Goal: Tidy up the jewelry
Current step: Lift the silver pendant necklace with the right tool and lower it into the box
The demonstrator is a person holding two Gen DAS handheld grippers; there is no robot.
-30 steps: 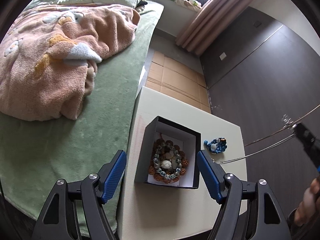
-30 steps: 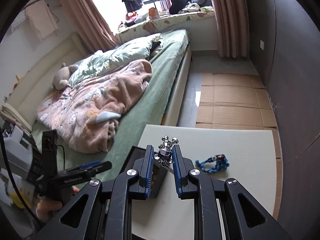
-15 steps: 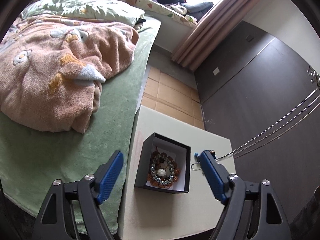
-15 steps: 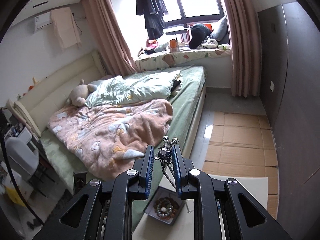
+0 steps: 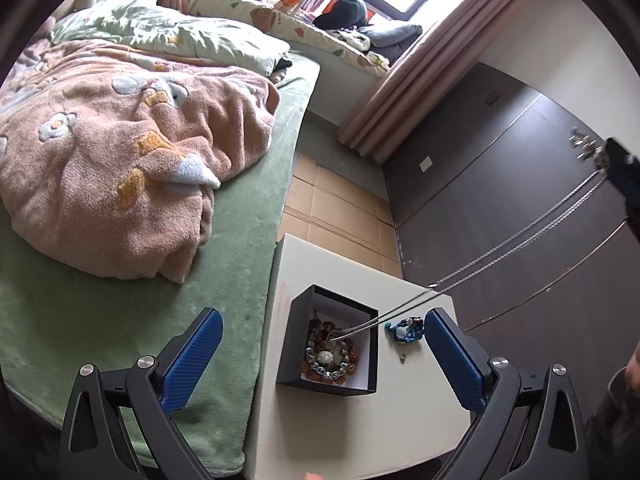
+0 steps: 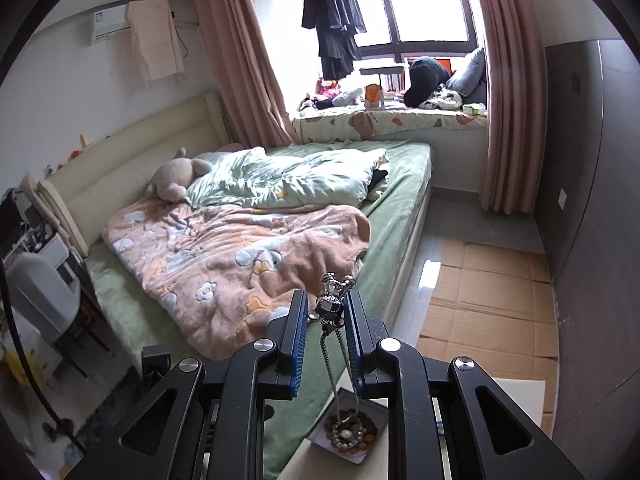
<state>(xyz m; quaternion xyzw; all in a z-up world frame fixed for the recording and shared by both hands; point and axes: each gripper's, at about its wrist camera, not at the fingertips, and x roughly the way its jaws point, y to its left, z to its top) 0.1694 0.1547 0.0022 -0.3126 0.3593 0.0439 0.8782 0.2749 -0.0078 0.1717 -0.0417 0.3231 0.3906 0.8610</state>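
Observation:
A black box [image 5: 294, 344] with beaded bracelets [image 5: 330, 356] in it stands on the white table [image 5: 360, 432]. My right gripper [image 6: 327, 312] is shut on the silver bear pendant [image 6: 330, 306] of a necklace, high above the box [image 6: 320, 436]. The chain [image 5: 500, 252] hangs down and its lower end touches the bracelets in the box. The right gripper shows at the right edge of the left wrist view [image 5: 624, 176]. My left gripper [image 5: 320, 356] is open and empty, its fingers either side of the box, above the table. A blue bracelet [image 5: 404, 328] lies right of the box.
A small silver bit [image 5: 403, 357] lies on the table near the blue bracelet. A green bed [image 5: 120, 300] with a pink blanket [image 5: 120, 152] borders the table's left. Cardboard [image 5: 336, 208] covers the floor beyond. A dark wall [image 5: 500, 200] is on the right.
My right gripper has risen and carried the necklace over the box; the chain's end now rests inside it. My left gripper has pulled back a little, staying open.

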